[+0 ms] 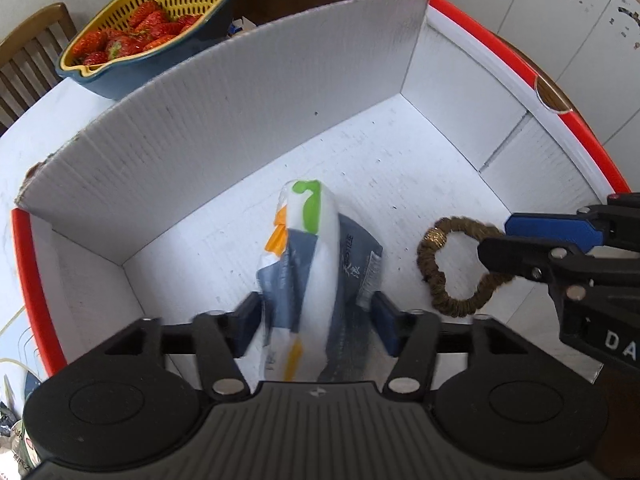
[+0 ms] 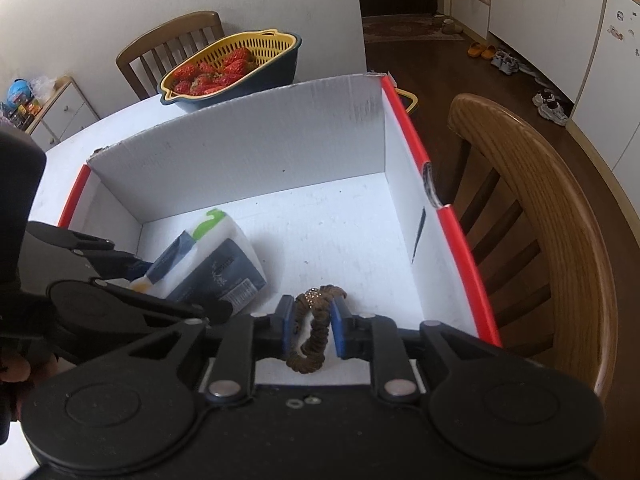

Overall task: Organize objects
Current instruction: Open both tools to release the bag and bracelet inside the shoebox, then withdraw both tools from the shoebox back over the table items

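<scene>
Jaws of the left gripper [image 1: 316, 320] stand parted beside the white, blue and orange plastic packet [image 1: 316, 276], pads apparently clear; its long axis runs straight ahead across the floor of the white cardboard box with red rim [image 1: 224, 128]. From the right wrist, the right gripper [image 2: 311, 326] stands slightly parted around the brown fabric hair scrunchie [image 2: 314, 332], resting low in the box; contact unclear.
</scene>
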Demonstrator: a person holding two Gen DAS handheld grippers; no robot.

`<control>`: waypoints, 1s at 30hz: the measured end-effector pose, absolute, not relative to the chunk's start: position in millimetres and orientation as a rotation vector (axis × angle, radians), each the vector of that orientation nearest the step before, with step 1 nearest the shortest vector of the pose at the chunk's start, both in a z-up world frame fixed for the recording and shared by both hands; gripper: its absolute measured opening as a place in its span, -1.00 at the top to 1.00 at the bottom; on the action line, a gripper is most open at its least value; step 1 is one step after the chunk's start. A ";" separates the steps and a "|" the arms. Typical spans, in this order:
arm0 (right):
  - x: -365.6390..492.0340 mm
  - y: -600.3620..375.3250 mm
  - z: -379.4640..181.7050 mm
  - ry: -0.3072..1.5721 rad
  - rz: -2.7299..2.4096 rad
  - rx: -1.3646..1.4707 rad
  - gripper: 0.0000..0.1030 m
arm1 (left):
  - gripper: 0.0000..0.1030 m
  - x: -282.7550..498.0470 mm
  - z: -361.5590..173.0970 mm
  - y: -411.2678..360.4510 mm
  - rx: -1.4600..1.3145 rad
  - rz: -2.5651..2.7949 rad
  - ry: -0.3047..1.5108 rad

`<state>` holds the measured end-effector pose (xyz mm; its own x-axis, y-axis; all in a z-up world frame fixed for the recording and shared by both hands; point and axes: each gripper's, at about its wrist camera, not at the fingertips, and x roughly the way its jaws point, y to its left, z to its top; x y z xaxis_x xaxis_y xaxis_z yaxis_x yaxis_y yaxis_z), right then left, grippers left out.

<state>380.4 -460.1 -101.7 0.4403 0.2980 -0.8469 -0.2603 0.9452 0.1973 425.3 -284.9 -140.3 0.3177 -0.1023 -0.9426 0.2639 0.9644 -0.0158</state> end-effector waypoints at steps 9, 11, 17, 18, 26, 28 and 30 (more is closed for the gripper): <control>367.8 -460.0 -81.9 1.002 0.360 0.012 0.35 | -0.26 408.7 -117.1 -273.0 0.096 -0.260 1.158; 363.2 -459.2 -74.3 0.985 0.366 0.008 0.28 | -0.26 403.0 -109.5 -269.5 0.091 -0.265 1.128; 345.5 -454.8 -50.0 0.934 0.389 0.004 0.17 | -0.26 378.2 -75.2 -247.4 0.044 -0.274 1.040; 341.4 -453.2 -45.9 0.925 0.393 0.002 0.16 | -0.26 372.9 -69.5 -243.3 0.038 -0.277 1.023; 306.9 -435.9 -14.5 0.851 0.417 -0.007 0.06 | -0.26 327.7 -26.7 -194.0 -0.015 -0.247 0.901; 299.4 -429.7 -9.1 0.839 0.421 -0.013 0.03 | -0.26 317.3 -19.3 -182.6 -0.014 -0.237 0.875; 292.3 -422.8 -4.2 0.825 0.423 -0.017 0.00 | -0.26 307.1 -13.4 -172.4 -0.015 -0.228 0.851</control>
<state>292.3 -422.8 -4.2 0.6000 0.3582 -0.7153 -0.3715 0.9166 0.1474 307.1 -172.4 -13.4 0.6363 -0.2057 -0.7435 0.1934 0.9756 -0.1043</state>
